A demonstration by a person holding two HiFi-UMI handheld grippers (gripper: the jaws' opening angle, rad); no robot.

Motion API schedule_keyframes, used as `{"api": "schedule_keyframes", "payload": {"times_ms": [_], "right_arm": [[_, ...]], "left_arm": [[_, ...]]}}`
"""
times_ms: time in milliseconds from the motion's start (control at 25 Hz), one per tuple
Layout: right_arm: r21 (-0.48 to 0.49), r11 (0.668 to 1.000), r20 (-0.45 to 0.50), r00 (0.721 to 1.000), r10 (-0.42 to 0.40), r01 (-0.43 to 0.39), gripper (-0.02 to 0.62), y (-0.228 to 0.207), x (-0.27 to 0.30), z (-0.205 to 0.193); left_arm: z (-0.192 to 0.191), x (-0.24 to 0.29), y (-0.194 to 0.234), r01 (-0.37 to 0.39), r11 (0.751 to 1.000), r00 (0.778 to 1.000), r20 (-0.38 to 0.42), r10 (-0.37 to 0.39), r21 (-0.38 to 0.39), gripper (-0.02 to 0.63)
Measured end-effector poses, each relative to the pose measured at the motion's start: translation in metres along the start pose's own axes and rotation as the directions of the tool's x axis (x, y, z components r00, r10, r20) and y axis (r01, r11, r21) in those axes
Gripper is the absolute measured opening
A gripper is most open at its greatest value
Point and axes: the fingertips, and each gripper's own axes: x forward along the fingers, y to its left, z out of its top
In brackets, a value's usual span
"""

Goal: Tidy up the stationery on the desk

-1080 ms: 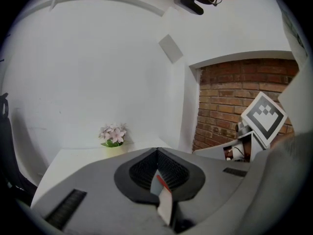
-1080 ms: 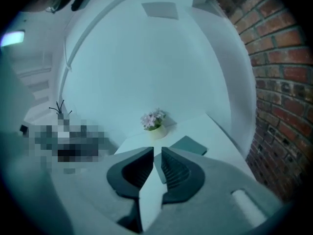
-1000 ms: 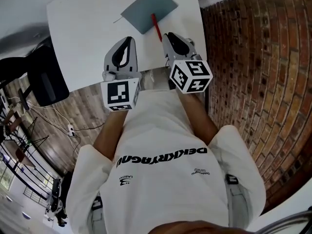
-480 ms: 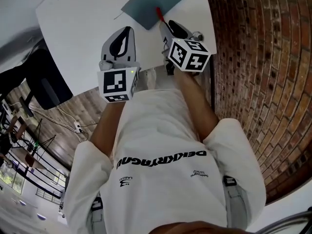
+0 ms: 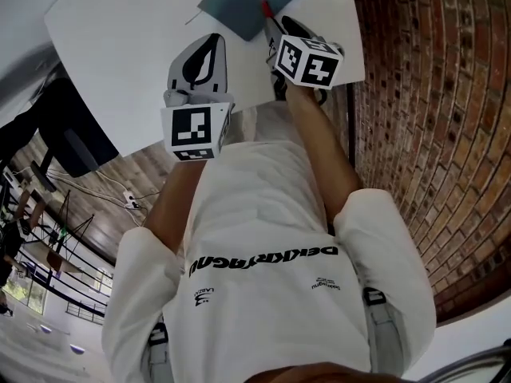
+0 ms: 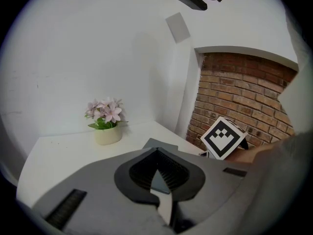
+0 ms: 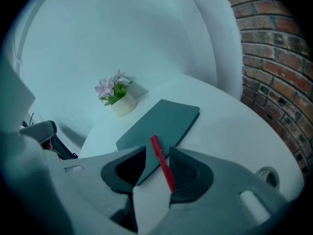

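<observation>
A grey-blue notebook (image 5: 239,2) (image 7: 164,121) lies at the far side of the white desk (image 5: 120,30). A red pen (image 5: 265,8) (image 7: 163,166) rests with its far end on the notebook's near edge. My right gripper (image 5: 273,29) (image 7: 157,150) is low over the pen. Its jaws have just been opening and stand open on either side of the pen, with the pads not pressing on it. My left gripper (image 5: 212,42) (image 6: 156,151) hovers over bare desk to the left, its tips together and nothing in them.
A small pot of pink flowers (image 6: 106,126) (image 7: 117,98) stands at the far side of the desk by the white wall. A brick wall (image 5: 431,94) runs along the desk's right edge. A black chair (image 5: 72,134) stands at the left.
Both grippers have come down and forward over the desk. The right one has closed in on the red pen and now hides most of it in the head view.
</observation>
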Motion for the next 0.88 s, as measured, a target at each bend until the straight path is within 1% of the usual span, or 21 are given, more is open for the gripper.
{"api": "schedule_keyframes", "payload": {"times_ms": [160,320,440,560,720,880], "right_arm": [[0.012,1.0,-0.037,0.999,-0.018,0.018,0.147,-0.008,0.012,-0.008],[0.042,0.999,-0.057,0.998,-0.009,0.012,0.147,-0.01,0.022,-0.012],[0.078,0.997,-0.071,0.998,0.002,0.004,0.147,-0.012,0.027,-0.016],[0.109,0.994,-0.077,0.997,0.009,-0.001,0.147,-0.013,0.031,-0.018],[0.112,0.994,-0.085,0.996,-0.003,0.012,0.14,-0.017,0.034,-0.017],[0.119,0.993,-0.09,0.996,-0.011,0.021,0.127,-0.019,0.035,-0.017]], "left_arm": [[-0.004,0.008,0.004,0.005,1.0,1.0,-0.013,-0.005,0.012,-0.002],[-0.009,0.017,0.016,-0.006,1.0,0.999,-0.035,0.006,0.02,-0.002],[-0.019,0.032,0.027,0.006,0.999,0.996,-0.094,-0.003,0.033,-0.002],[-0.028,0.048,0.041,0.024,0.999,0.987,-0.161,-0.017,0.042,-0.002],[-0.033,0.066,0.053,0.037,0.998,0.976,-0.214,-0.024,0.052,-0.002],[-0.042,0.085,0.057,0.057,0.995,0.957,-0.287,-0.032,0.08,-0.002]]}}
